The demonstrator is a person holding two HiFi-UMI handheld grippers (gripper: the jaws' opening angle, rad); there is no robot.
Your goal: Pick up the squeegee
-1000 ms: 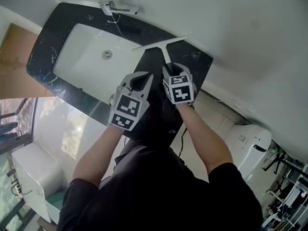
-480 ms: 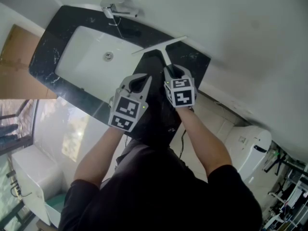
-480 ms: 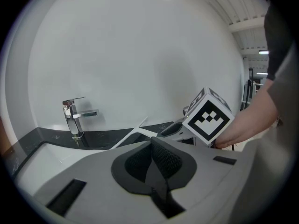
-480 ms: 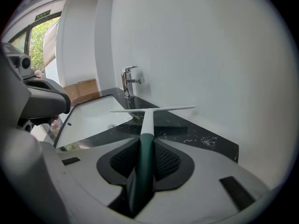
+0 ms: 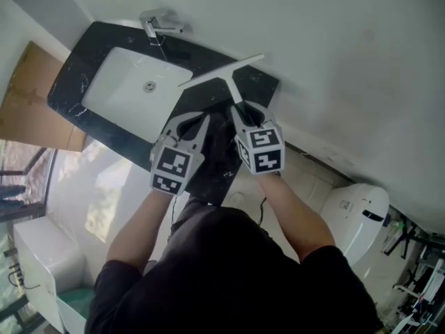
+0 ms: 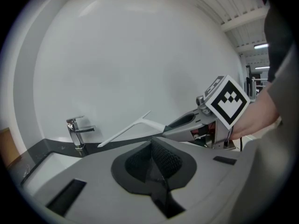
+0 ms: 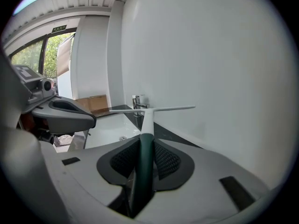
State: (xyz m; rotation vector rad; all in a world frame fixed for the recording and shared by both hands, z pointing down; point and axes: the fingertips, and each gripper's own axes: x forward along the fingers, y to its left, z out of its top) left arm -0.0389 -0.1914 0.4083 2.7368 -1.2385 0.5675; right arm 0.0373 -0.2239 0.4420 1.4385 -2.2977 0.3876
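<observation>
The squeegee (image 5: 222,74) is white with a long thin blade and a dark green handle. My right gripper (image 5: 245,114) is shut on that handle, holding the tool in the air over the black countertop (image 5: 257,89) with the blade near the white wall. In the right gripper view the handle (image 7: 145,146) runs straight between the pads and the blade (image 7: 154,109) lies crosswise ahead. My left gripper (image 5: 195,122) hovers just left of it, shut on nothing. From the left gripper view, the squeegee (image 6: 127,131) sticks out of the right gripper (image 6: 174,125).
A white basin (image 5: 132,85) is sunk into the black counter, with a chrome faucet (image 5: 154,25) at the wall. A cardboard sheet (image 5: 31,103) leans left of the counter. A white toilet (image 5: 358,214) stands lower right. The wall lies close ahead.
Both grippers have risen. The squeegee, which lay on the counter with the right gripper round its handle, now hangs lifted in that gripper.
</observation>
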